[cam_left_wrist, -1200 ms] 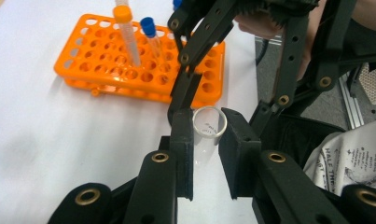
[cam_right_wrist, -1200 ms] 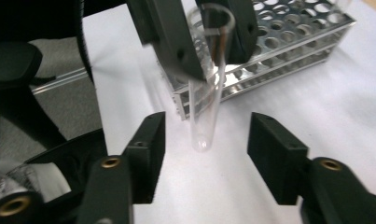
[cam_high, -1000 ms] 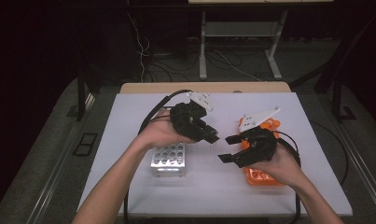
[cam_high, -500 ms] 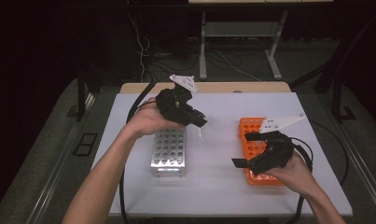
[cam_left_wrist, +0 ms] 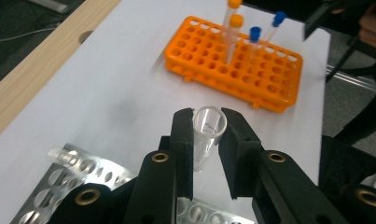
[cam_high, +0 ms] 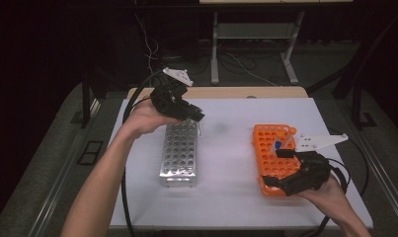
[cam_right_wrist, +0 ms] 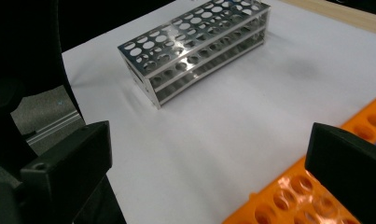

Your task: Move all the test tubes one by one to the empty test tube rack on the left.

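Clear plastic, open at the top: that is the uncapped tube pinched between the two black jaws of the left gripper, which close snugly on its sides. Its lower end drops out of sight behind the jaws, so I cannot see its tip. From above, the left gripper hangs over the far end of the metal rack, and the tube there is just a faint sliver by the jaws, hard to make out. The metal rack's holes look empty from here, though its near end is cut off in the left gripper view.

Over at the right edge of the desk sits the orange rack. The right gripper hovers over its near end and hides a good part of it. Its jaws stand wide apart with nothing between them; in its own view the right gripper frames bare white desk with the metal rack well beyond. Standing in the orange rack are two orange-capped tubes and two blue-capped tubes; the topmost orange cap is cut off by the frame's edge. The white desk surface between the two racks is bare apart from a faint shadow.
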`<state>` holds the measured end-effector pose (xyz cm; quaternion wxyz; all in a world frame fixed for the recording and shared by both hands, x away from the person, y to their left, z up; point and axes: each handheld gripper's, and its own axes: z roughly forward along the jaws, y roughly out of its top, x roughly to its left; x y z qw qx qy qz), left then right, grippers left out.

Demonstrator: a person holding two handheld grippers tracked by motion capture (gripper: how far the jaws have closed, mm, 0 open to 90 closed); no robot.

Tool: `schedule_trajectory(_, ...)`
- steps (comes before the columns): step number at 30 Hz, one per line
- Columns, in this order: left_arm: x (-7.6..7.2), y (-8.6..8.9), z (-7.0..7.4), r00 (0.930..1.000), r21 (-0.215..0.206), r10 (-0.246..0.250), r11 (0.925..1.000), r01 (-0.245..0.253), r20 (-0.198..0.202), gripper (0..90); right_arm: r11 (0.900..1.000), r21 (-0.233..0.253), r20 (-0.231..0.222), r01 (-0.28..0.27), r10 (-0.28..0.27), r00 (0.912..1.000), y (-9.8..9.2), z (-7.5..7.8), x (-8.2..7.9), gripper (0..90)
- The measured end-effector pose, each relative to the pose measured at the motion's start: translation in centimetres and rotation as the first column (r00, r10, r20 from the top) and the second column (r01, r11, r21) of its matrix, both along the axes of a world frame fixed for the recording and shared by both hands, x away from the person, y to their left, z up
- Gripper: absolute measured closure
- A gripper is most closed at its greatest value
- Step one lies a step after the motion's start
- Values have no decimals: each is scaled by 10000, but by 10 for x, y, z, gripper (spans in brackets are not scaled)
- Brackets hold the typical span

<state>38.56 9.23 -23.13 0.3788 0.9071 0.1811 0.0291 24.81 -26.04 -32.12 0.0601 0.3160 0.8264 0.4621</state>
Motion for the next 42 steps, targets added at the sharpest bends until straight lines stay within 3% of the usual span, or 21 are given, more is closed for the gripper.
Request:
schedule_trajectory(12,29,25,-4,9942,-134,1075,9941,-1075,-35,746,9969,71,-158,786,-785,9968,-32,-15,-17,3)
schedule_trajectory(22,53,30,-16,9814,-89,1912,9815,-1911,196,747,9941,62,-523,1087,-1082,9928,-43,-34,-22,3)
schedule_trajectory(32,70,18,-40,9783,55,2067,9784,-2068,158,747,9910,163,-1062,1326,-1301,9858,-52,-61,-24,3)
schedule_trajectory(42,85,16,-61,9725,262,2328,9721,-2329,82,747,9893,223,-1033,1439,-1409,9846,-57,-62,-23,3)
